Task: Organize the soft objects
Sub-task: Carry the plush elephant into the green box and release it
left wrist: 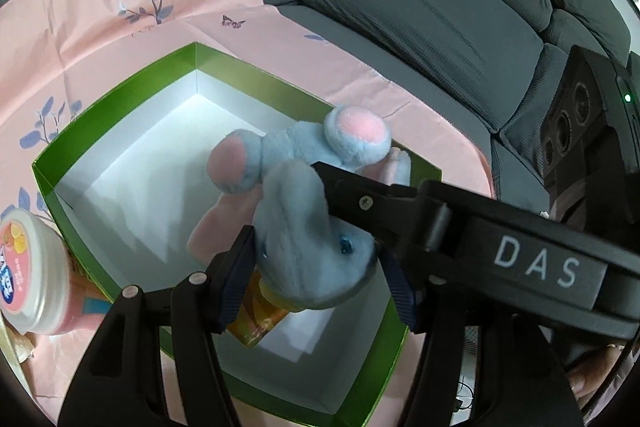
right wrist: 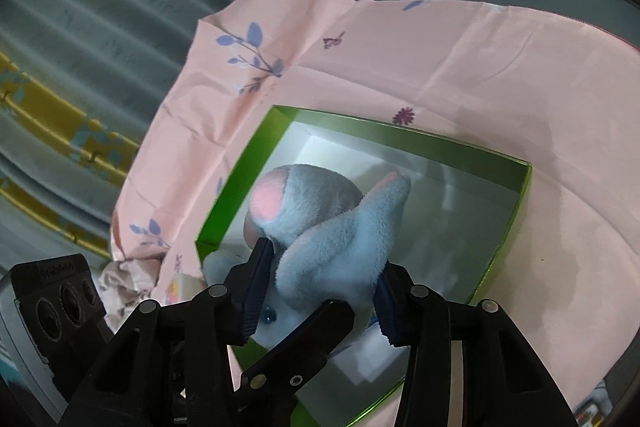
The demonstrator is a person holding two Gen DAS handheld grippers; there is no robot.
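Note:
A blue plush elephant (left wrist: 296,227) with pink ear and foot pads hangs over an open green box (left wrist: 120,95) with a white inside. My left gripper (left wrist: 316,267) is shut on its head. My right gripper (right wrist: 320,291) is shut on the same elephant (right wrist: 332,239), near an ear. The right gripper's finger (left wrist: 360,195) crosses the left wrist view and presses on the toy. An orange-yellow packet (left wrist: 256,319) lies in the box under the toy.
The box (right wrist: 240,179) sits on a pink floral cloth (left wrist: 100,7) spread over a grey sofa (left wrist: 420,7). A pink tub with a white lid (left wrist: 28,267) stands left of the box. Grey curtains (right wrist: 80,27) hang behind.

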